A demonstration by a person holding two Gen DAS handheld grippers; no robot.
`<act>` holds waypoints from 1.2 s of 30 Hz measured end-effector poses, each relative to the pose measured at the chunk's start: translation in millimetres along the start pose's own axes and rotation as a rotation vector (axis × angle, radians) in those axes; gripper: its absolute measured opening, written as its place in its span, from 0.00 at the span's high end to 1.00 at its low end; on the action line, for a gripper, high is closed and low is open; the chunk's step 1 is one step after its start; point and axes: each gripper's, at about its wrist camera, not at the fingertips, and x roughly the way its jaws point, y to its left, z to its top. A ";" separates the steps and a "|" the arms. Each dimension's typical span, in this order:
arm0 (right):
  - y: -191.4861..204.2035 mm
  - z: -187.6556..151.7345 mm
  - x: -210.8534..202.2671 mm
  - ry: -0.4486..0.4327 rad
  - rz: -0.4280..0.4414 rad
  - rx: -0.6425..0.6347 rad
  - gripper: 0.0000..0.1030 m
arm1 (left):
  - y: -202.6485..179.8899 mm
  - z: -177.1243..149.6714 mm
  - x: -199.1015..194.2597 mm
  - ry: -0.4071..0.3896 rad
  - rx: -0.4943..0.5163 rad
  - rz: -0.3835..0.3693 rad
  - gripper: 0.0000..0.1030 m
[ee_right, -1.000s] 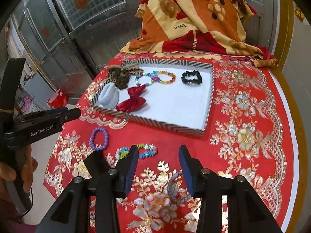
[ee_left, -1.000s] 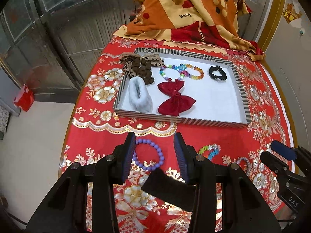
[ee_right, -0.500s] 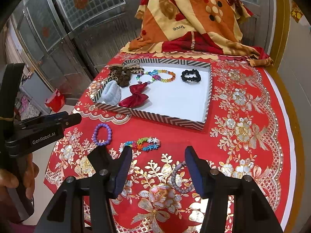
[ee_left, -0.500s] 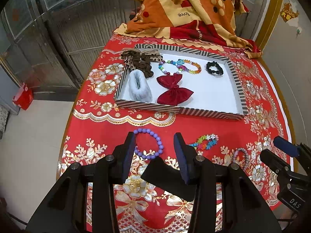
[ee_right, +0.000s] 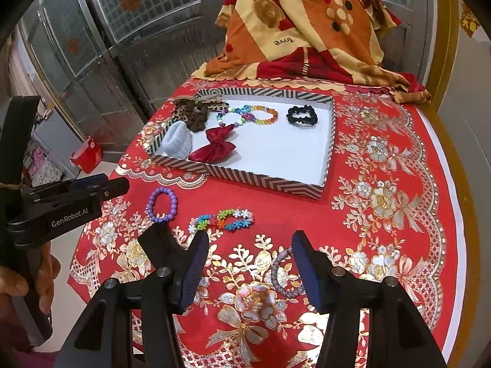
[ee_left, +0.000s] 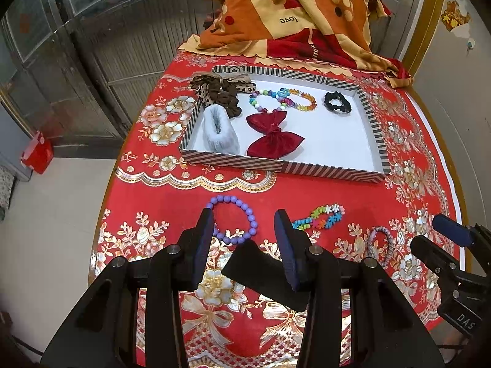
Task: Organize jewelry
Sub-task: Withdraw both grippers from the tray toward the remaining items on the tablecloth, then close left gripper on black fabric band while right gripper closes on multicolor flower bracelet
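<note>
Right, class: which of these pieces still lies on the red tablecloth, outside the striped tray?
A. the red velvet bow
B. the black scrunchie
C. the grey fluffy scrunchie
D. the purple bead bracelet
D: the purple bead bracelet lies on the red tablecloth in front of the striped tray, while the bow, black scrunchie and grey fluffy scrunchie all sit inside it.

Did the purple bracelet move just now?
No. The purple bracelet lies on the same gold leaves of the tablecloth, near the tray; only the view shifted.
</note>
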 end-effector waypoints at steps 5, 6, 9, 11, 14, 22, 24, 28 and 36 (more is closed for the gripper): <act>-4.8 -3.5 -0.4 0.006 -0.002 0.011 0.48 | -2.8 -2.1 1.1 0.005 0.005 0.002 0.61; -5.5 -4.2 -0.1 0.008 -0.003 0.013 0.48 | -3.5 -3.0 1.5 0.006 0.005 0.003 0.61; -6.6 -5.7 0.5 0.012 -0.002 0.014 0.48 | -5.1 -4.7 2.5 0.011 0.006 0.006 0.61; -6.9 -7.0 1.1 0.014 -0.001 0.015 0.48 | -5.8 -5.6 3.8 0.015 0.009 0.009 0.61; -6.8 -7.8 1.5 0.017 0.000 0.015 0.48 | -7.0 -6.2 6.1 0.022 0.016 0.013 0.61; -7.5 -10.5 5.2 0.028 0.001 0.018 0.48 | -5.1 -9.6 9.7 0.034 0.006 0.008 0.61; -7.7 -10.9 5.7 0.030 -0.001 0.018 0.48 | -0.8 -9.0 13.0 0.057 -0.006 -0.018 0.61; -13.0 -14.0 7.2 0.035 -0.013 0.024 0.48 | 22.6 -8.6 20.9 0.102 -0.088 -0.094 0.61; -22.1 -24.2 33.9 0.084 0.023 0.053 0.48 | 46.4 -26.4 50.4 0.261 -0.211 -0.209 0.55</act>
